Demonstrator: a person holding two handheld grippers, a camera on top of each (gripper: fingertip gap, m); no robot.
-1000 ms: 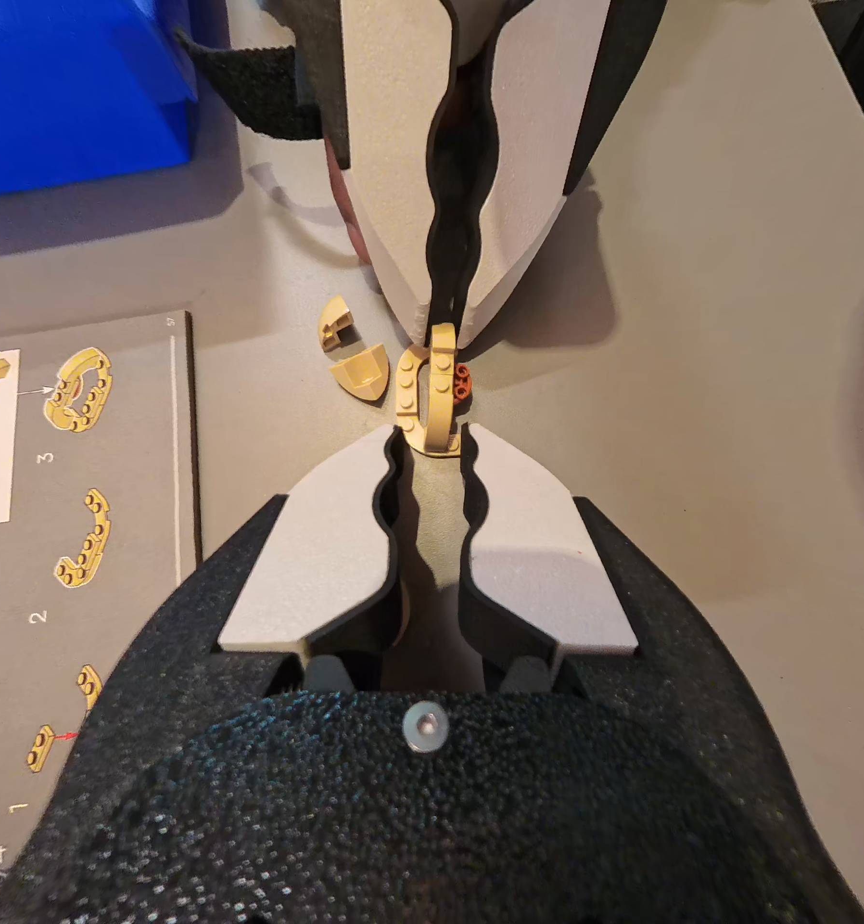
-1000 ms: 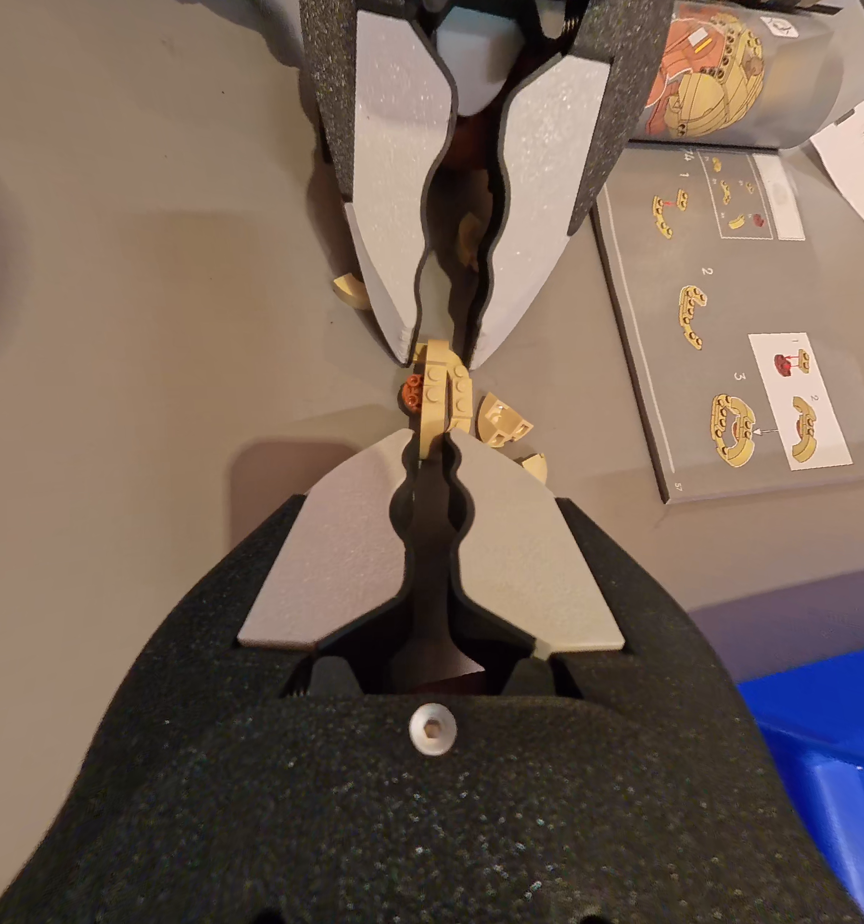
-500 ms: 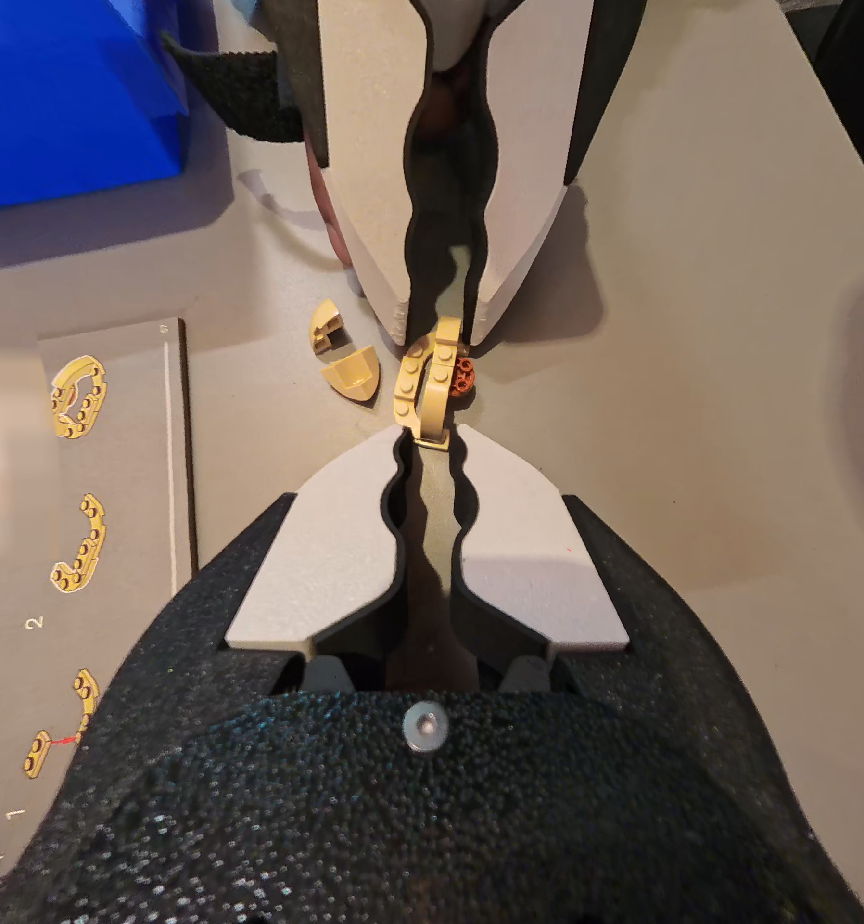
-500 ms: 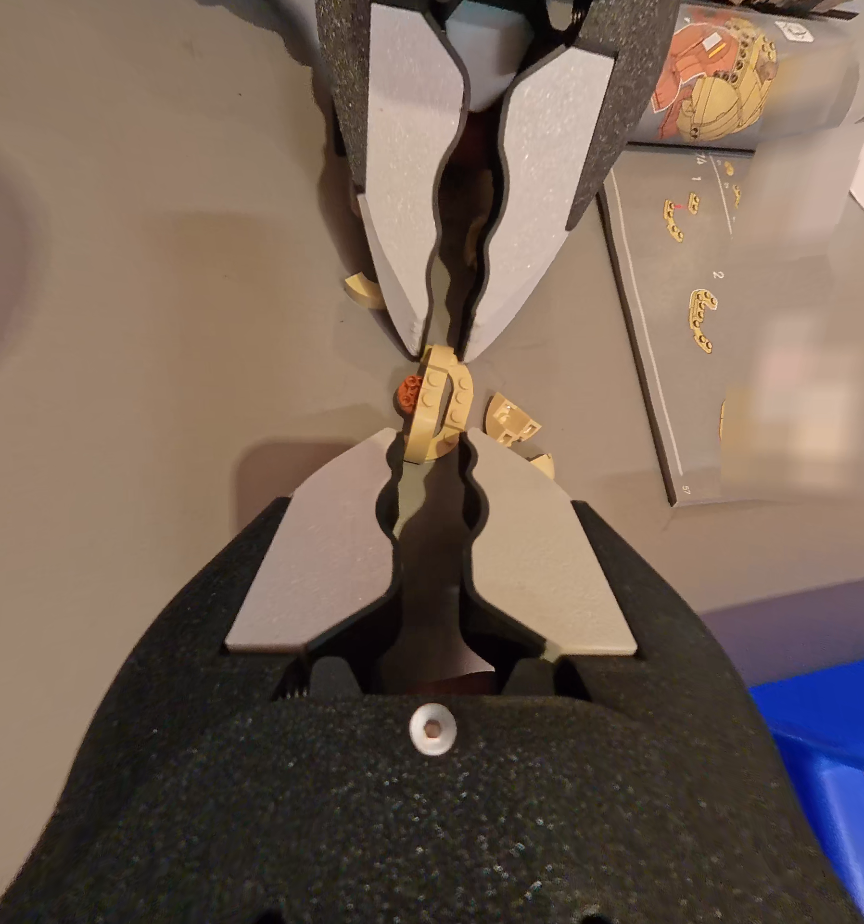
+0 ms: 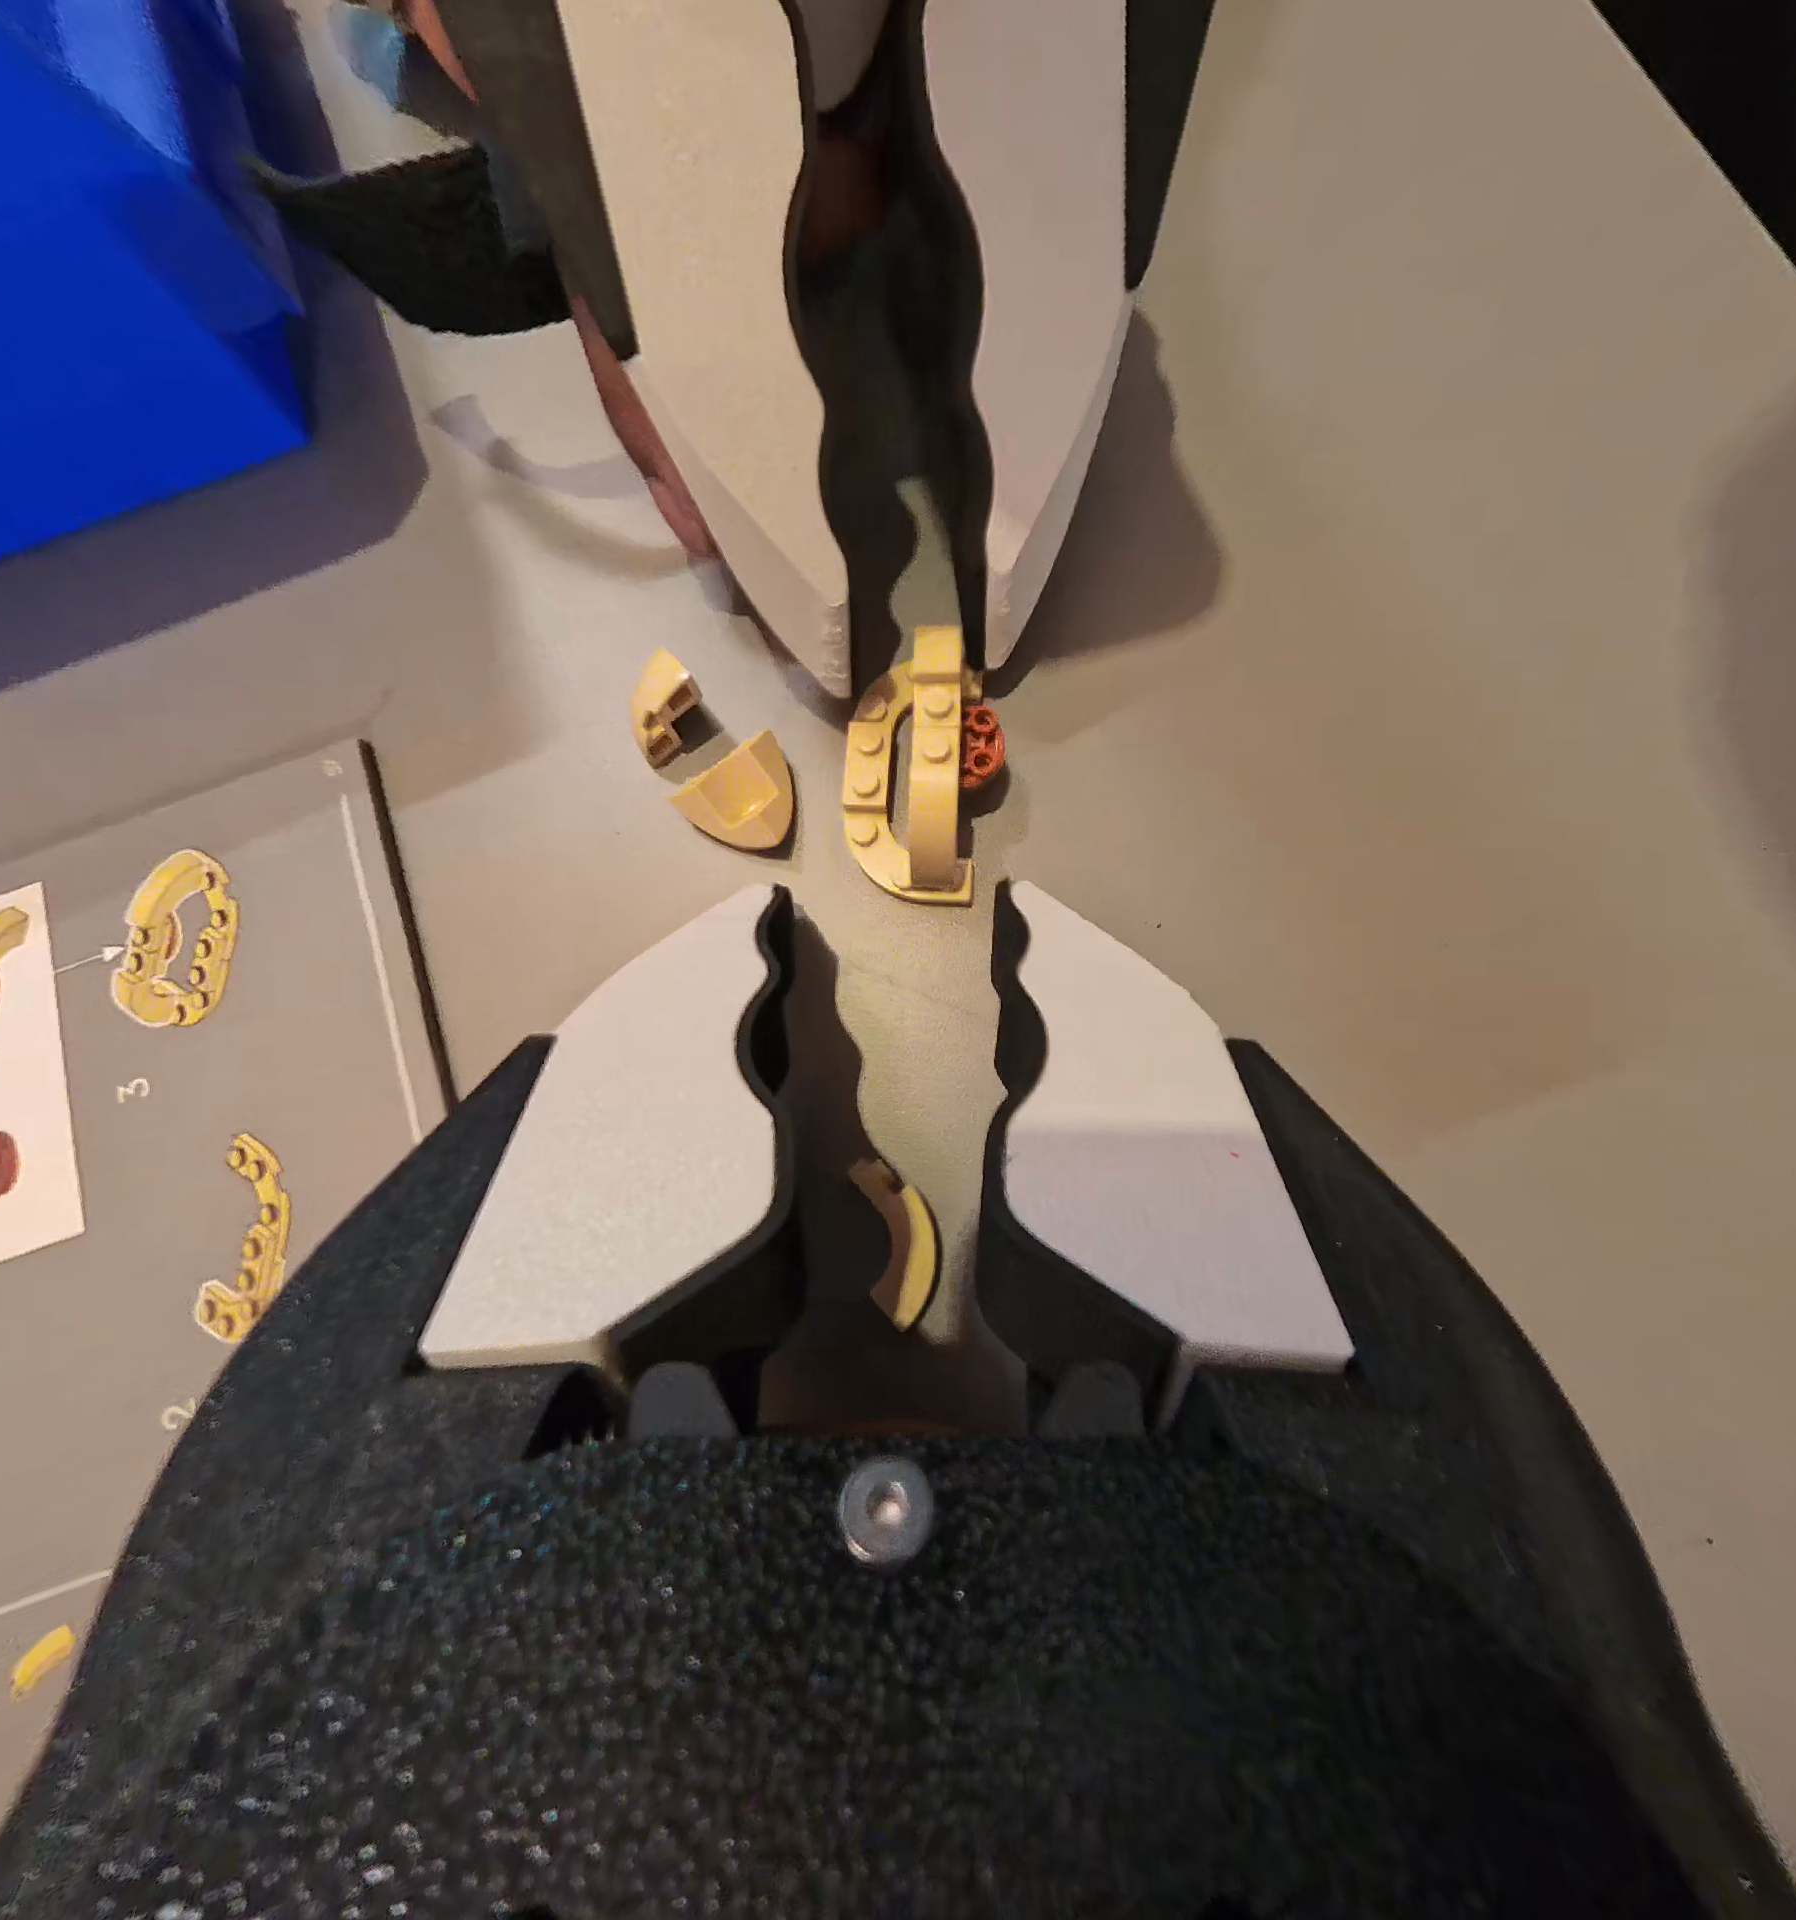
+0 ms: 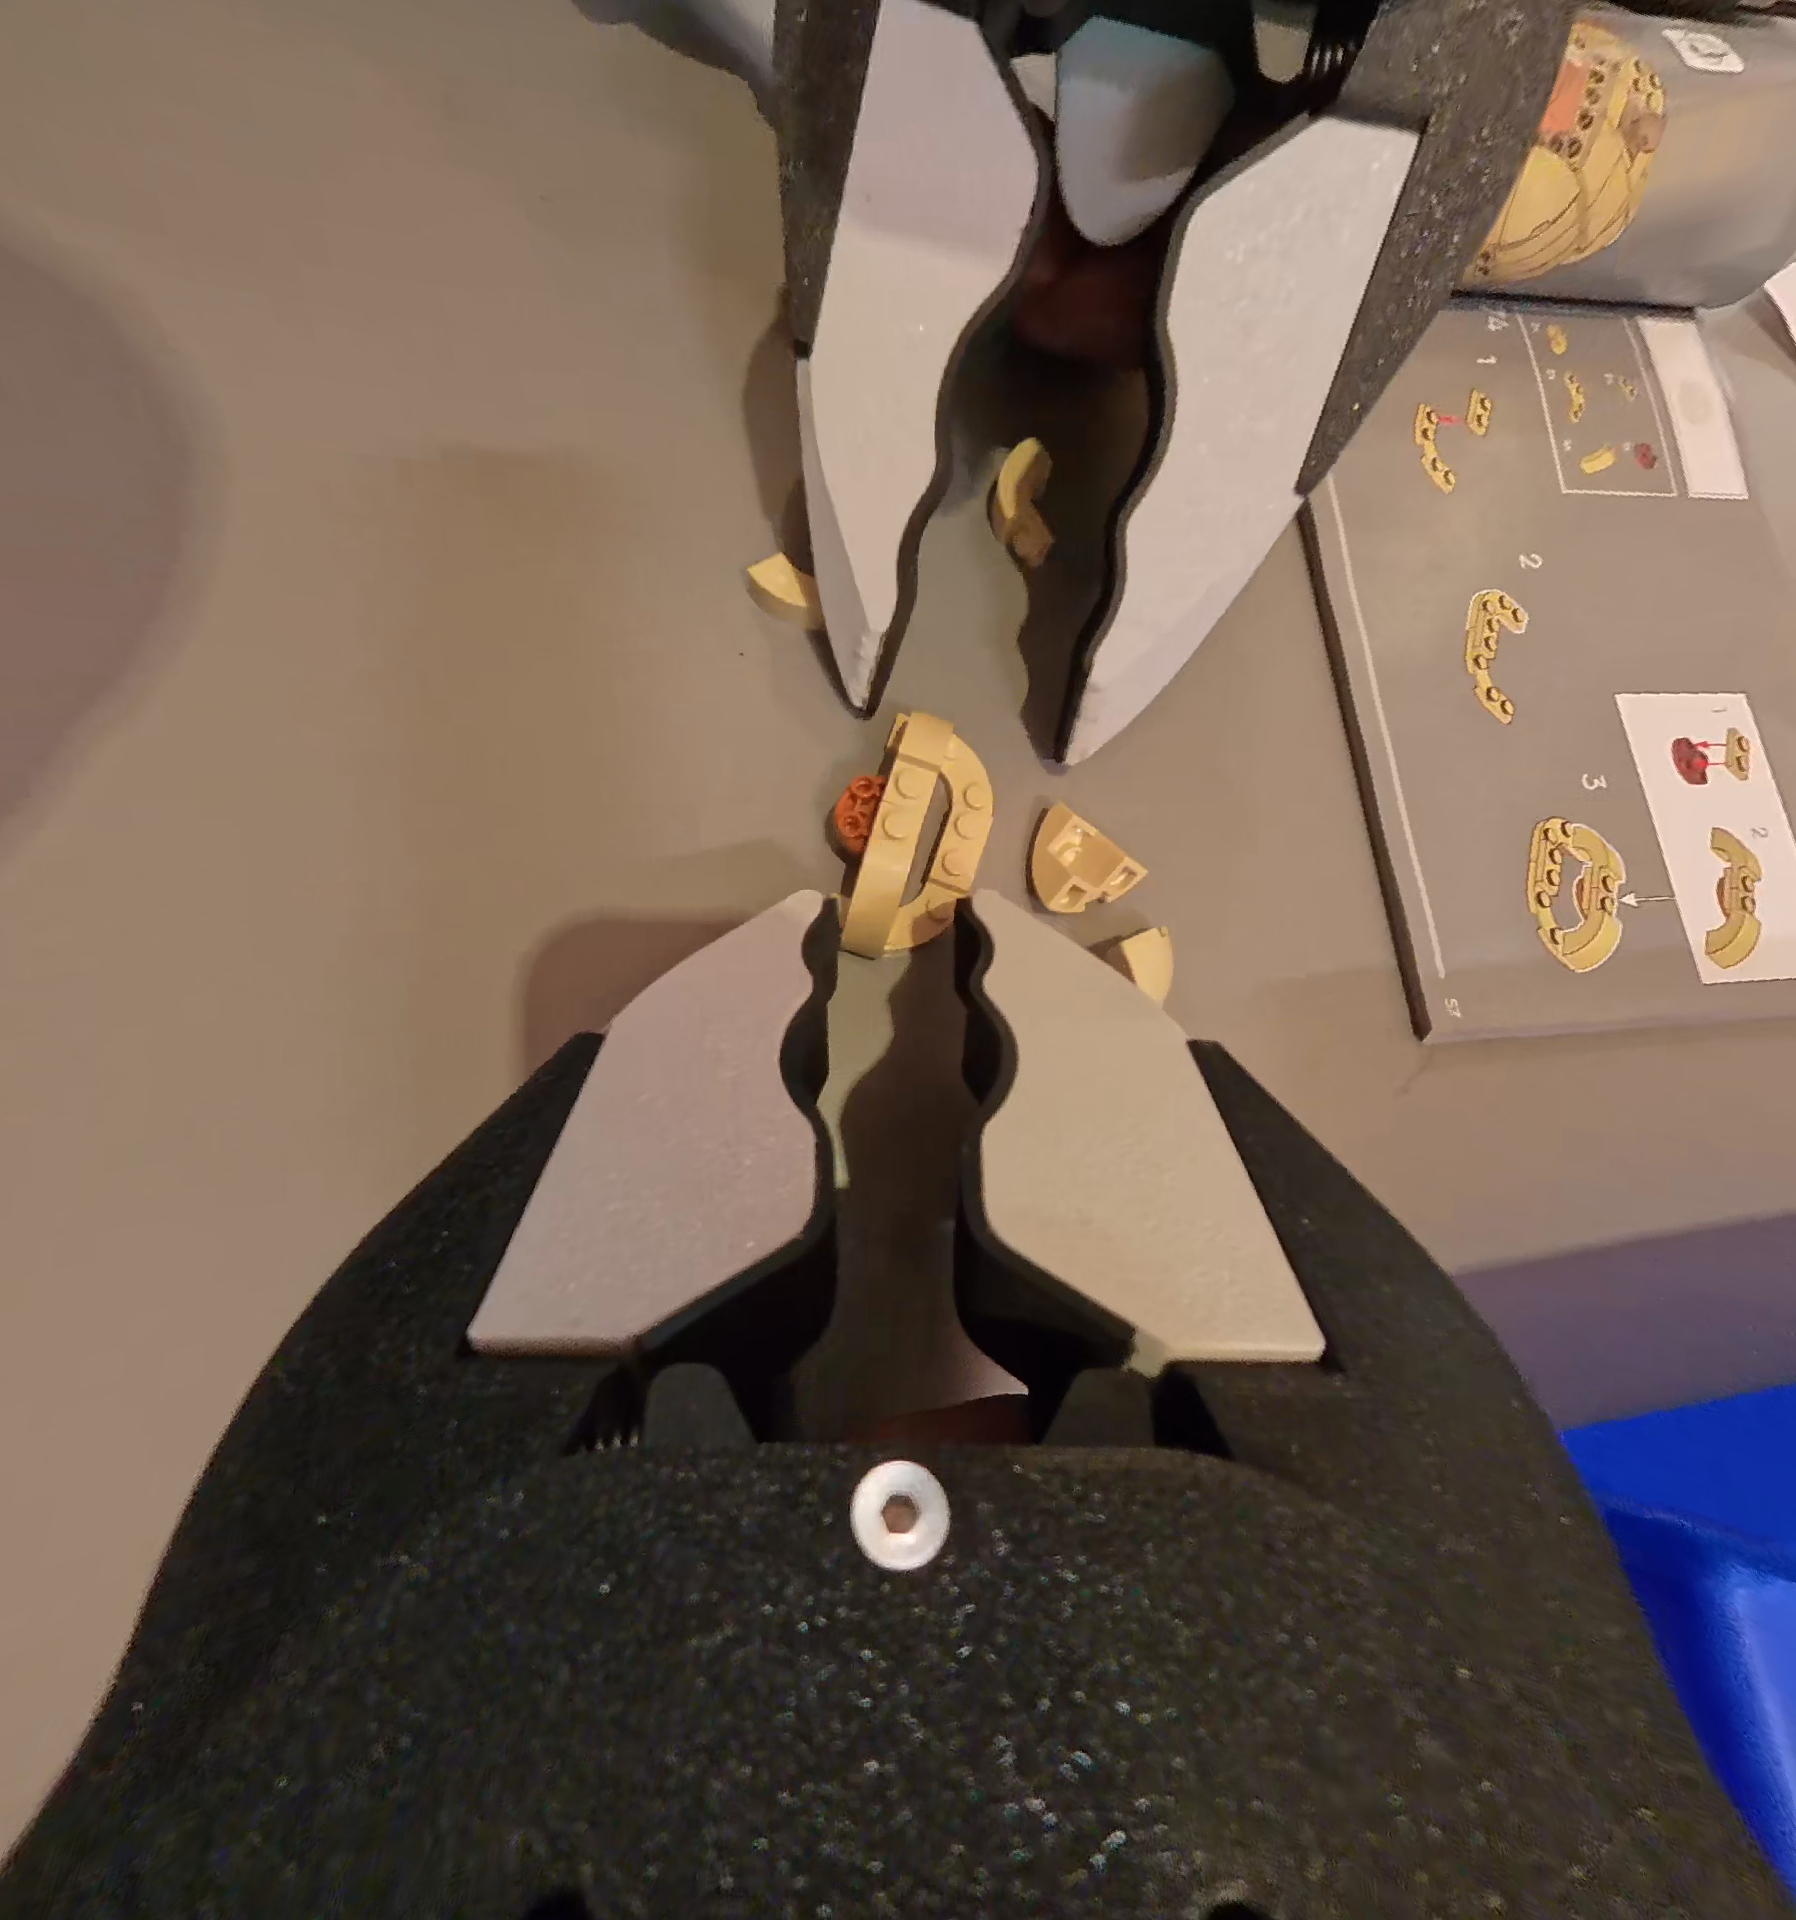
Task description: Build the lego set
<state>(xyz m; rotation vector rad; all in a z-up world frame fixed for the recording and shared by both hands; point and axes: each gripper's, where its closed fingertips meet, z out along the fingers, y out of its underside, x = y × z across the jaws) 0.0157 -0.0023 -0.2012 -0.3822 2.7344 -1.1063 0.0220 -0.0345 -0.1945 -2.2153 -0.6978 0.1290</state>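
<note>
Lying flat on the table [image 5: 1393,727], the tan brick ring [image 5: 915,790] sits just ahead of the left claw [image 5: 894,904], whose fingers stand apart and clear of it. The right claw [image 6: 899,914] straddles the ring's far end with a gap beside one pad, probably fencing it rather than gripping it. Two loose tan pieces [image 5: 738,805] lie just left of the ring.

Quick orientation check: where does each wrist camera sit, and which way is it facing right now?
Left wrist view: sits on the left hand-held gripper, looking along its fingers at the tan brick assembly; the right hand-held gripper faces it.
Right wrist view: sits on the right hand-held gripper, looking the opposite way at the same assembly.
Shared: assembly, instruction booklet, both hand-held grippers.
</note>
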